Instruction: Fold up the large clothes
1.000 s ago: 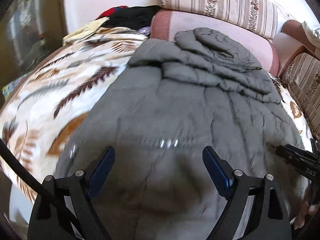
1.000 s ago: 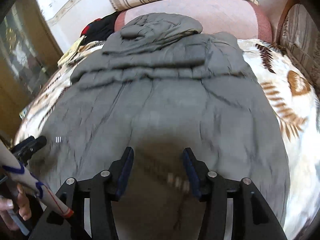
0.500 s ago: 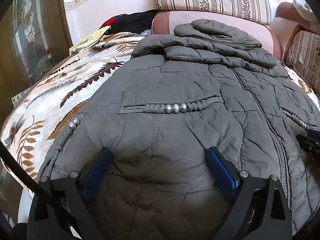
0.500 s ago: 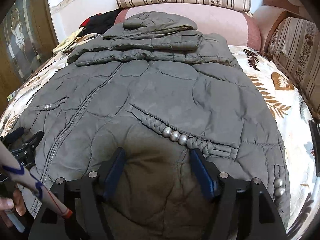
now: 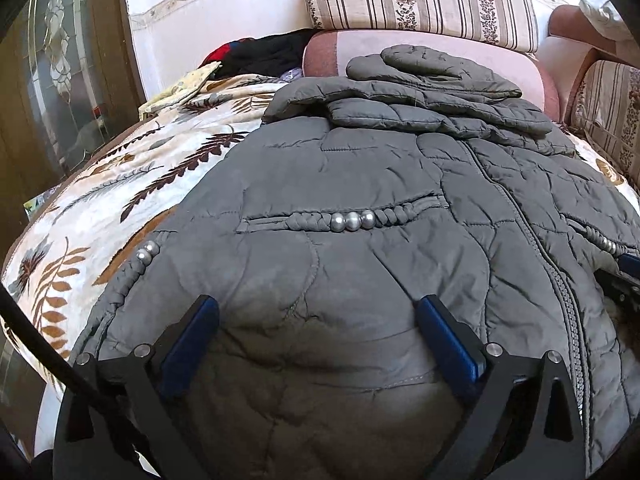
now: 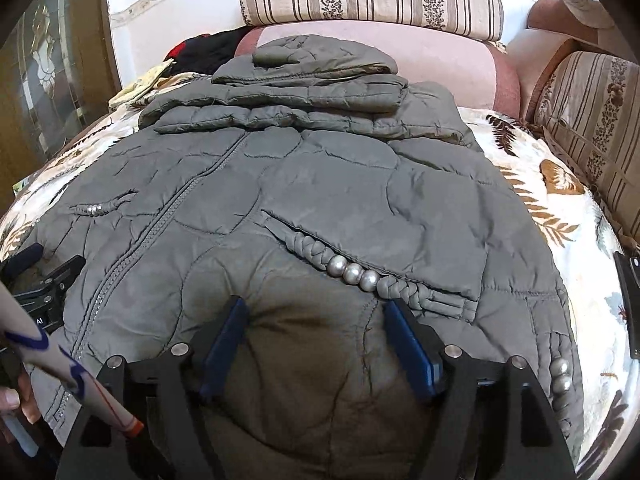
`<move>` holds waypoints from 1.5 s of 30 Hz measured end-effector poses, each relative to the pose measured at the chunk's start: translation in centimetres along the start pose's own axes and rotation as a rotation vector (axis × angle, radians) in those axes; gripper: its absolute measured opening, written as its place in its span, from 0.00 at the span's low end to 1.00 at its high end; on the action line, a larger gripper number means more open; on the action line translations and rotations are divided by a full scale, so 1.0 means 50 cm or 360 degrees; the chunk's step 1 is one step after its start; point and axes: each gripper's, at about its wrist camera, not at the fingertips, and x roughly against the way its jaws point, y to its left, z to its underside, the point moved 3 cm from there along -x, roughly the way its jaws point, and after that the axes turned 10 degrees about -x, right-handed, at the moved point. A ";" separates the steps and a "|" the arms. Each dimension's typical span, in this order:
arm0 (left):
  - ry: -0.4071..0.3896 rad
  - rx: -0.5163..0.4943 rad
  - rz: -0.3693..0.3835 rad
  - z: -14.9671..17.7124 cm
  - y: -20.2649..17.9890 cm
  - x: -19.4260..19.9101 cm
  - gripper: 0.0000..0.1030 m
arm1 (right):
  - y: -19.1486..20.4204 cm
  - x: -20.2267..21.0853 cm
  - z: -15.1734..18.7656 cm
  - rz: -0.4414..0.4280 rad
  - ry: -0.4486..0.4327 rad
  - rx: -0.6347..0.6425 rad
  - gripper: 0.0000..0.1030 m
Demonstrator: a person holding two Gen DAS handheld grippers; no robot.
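Observation:
A large grey quilted jacket point(image 5: 360, 184) lies front-up on a leaf-patterned blanket, its sleeves and hood folded across the top. It also fills the right wrist view point(image 6: 320, 176). My left gripper point(image 5: 316, 312) is open and empty, low over the jacket's hem on its left half, below the beaded pocket point(image 5: 352, 220). My right gripper point(image 6: 316, 312) is open and empty over the hem on the right half, just below the other beaded pocket point(image 6: 352, 272). The zipper point(image 6: 160, 224) runs between them.
The leaf-patterned blanket point(image 5: 120, 200) covers the sofa seat. Striped cushions point(image 5: 416, 0) and a pink backrest point(image 6: 440, 64) stand behind. A pile of dark and red clothes point(image 5: 264, 52) lies at the back left. A glazed wooden door point(image 5: 60, 80) is at the left.
Both grippers have come lower and steadied over the jacket's hem; the blur is gone. The right gripper's jaws have opened a little wider. The jacket has not moved.

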 end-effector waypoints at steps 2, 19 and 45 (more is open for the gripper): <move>-0.0005 -0.0004 -0.0001 0.000 -0.001 0.000 0.97 | 0.000 -0.001 0.000 -0.0001 -0.0002 0.0002 0.76; -0.0020 -0.0010 -0.0003 -0.001 -0.001 0.000 0.97 | 0.002 0.000 0.000 -0.0002 -0.0003 0.0007 0.76; -0.0028 -0.0010 -0.0008 0.000 -0.003 0.004 0.97 | -0.003 0.057 0.006 0.0056 -0.0019 -0.0061 0.79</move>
